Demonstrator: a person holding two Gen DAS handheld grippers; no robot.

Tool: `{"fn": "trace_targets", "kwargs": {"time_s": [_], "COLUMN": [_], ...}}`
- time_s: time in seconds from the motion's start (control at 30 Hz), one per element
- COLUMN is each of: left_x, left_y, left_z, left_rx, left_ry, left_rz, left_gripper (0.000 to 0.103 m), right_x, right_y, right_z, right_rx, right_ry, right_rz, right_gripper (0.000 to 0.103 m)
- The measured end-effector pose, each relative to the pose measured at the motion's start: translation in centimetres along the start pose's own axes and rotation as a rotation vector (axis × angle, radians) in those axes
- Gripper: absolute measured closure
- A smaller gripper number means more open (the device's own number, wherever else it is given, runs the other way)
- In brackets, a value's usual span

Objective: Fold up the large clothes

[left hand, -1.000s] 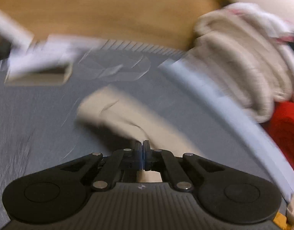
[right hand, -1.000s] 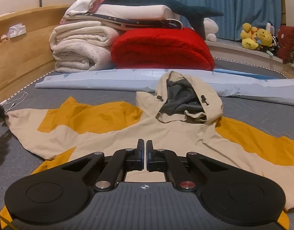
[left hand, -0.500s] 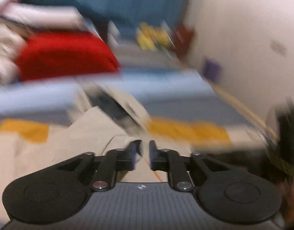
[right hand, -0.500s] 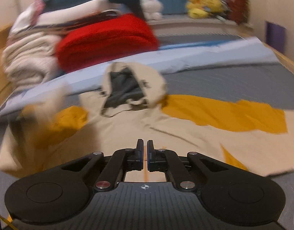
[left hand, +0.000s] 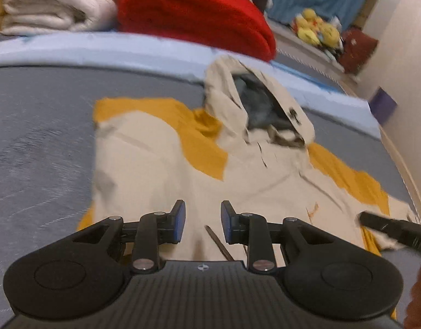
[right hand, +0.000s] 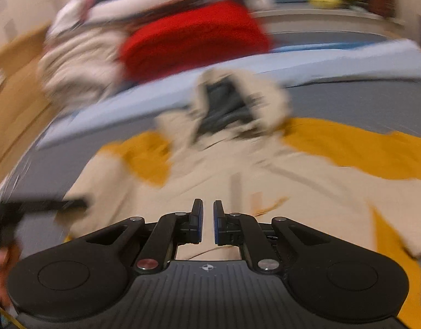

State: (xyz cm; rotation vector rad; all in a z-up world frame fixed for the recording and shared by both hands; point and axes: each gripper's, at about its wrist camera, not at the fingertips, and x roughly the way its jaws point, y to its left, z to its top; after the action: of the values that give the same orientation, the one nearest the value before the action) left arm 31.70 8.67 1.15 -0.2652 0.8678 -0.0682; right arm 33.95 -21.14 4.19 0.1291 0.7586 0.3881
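Observation:
A beige and mustard hooded jacket (left hand: pixel 183 175) lies spread on the grey mattress, hood (left hand: pixel 254 104) toward the far side, its left sleeve folded in over the body. My left gripper (left hand: pixel 202 223) is open and empty just above the jacket's lower body. My right gripper (right hand: pixel 208 224) hovers over the jacket (right hand: pixel 265 192) with its jaws a narrow gap apart and nothing between them. The right sleeve (right hand: pixel 361 150) lies stretched out to the right. The right wrist view is blurred.
Folded white blankets (left hand: pixel 54 2) and a red blanket (left hand: pixel 194 13) are stacked at the far side behind a light blue sheet (left hand: pixel 114 49). Plush toys (left hand: pixel 317 30) sit on a ledge by the blue curtain. A wooden bed frame (right hand: pixel 15 104) runs along the left.
My left gripper has swung from the sleeve end back over the jacket body and opened, leaving the sleeve folded in. My right gripper has parted slightly and shifted.

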Motion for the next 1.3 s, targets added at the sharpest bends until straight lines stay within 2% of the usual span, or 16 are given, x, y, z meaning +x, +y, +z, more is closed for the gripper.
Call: {"fn": "trace_targets", "kwargs": {"time_s": [0.07, 0.13, 0.23, 0.4, 0.67, 0.7, 0.73, 0.77, 0.87, 0.9, 1.0, 1.07, 1.13, 1.23, 1.27, 1.3], "left_x": [1.1, 2.1, 2.1, 2.9, 3.0, 3.0, 3.0, 3.0, 2.9, 2.9, 2.6, 2.5, 2.4, 2.5, 2.6, 2.7], "left_y": [0.3, 0.2, 0.6, 0.6, 1.6, 1.7, 1.8, 2.0, 2.5, 2.7, 3.3, 3.5, 3.7, 3.9, 4.0, 4.0], "left_z": [0.2, 1.3, 2.2, 3.0, 3.6, 3.7, 3.8, 3.9, 4.3, 4.5, 4.9, 5.0, 5.1, 5.2, 5.2, 5.2], "left_rx": [0.021, 0.012, -0.027, -0.003, -0.019, -0.023, -0.027, -0.033, -0.063, -0.075, -0.106, -0.116, -0.118, -0.122, -0.121, -0.116], "left_ry": [0.022, 0.020, 0.037, 0.073, 0.067, 0.065, 0.063, 0.058, 0.036, 0.029, 0.005, -0.007, -0.018, -0.025, -0.024, -0.020], "left_rz": [0.027, 0.036, 0.011, -0.007, -0.016, -0.015, -0.014, -0.014, -0.010, -0.008, -0.003, 0.004, 0.010, 0.017, 0.019, 0.022], "left_gripper": [0.073, 0.073, 0.073, 0.071, 0.071, 0.071, 0.071, 0.071, 0.071, 0.071, 0.071, 0.071, 0.071, 0.071, 0.071, 0.071], "right_x": [1.4, 2.6, 3.8, 6.1, 7.9, 7.9, 7.7, 7.4, 5.9, 5.3, 2.6, 0.1, -1.7, -2.4, -2.2, -1.7], "right_y": [2.4, 4.6, 6.8, 8.4, 9.3, 9.2, 9.2, 9.1, 8.0, 7.3, 3.8, 0.2, -2.9, -6.4, -7.5, -8.5], "right_z": [-0.9, -2.1, -3.8, -6.2, -8.5, -8.6, -8.5, -8.4, -6.4, -5.4, -1.7, 0.3, 0.8, 0.7, 0.5, 0.4], "right_rx": [-0.115, -0.242, -0.418, -0.585, -0.825, -0.839, -0.842, -0.834, -0.729, -0.658, -0.338, -0.048, 0.171, 0.351, 0.408, 0.458], "right_ry": [0.038, 0.064, 0.109, 0.177, 0.184, 0.177, 0.169, 0.163, 0.109, 0.080, -0.068, -0.230, -0.316, -0.334, -0.314, -0.277], "right_rz": [0.023, 0.029, 0.031, -0.025, -0.146, -0.152, -0.150, -0.144, -0.111, -0.101, -0.117, -0.196, -0.269, -0.394, -0.410, -0.403], "right_gripper": [0.083, 0.063, 0.049, 0.048, 0.051, 0.059, 0.075, 0.079, 0.092, 0.098, 0.103, 0.103, 0.103, 0.099, 0.098, 0.092]}}
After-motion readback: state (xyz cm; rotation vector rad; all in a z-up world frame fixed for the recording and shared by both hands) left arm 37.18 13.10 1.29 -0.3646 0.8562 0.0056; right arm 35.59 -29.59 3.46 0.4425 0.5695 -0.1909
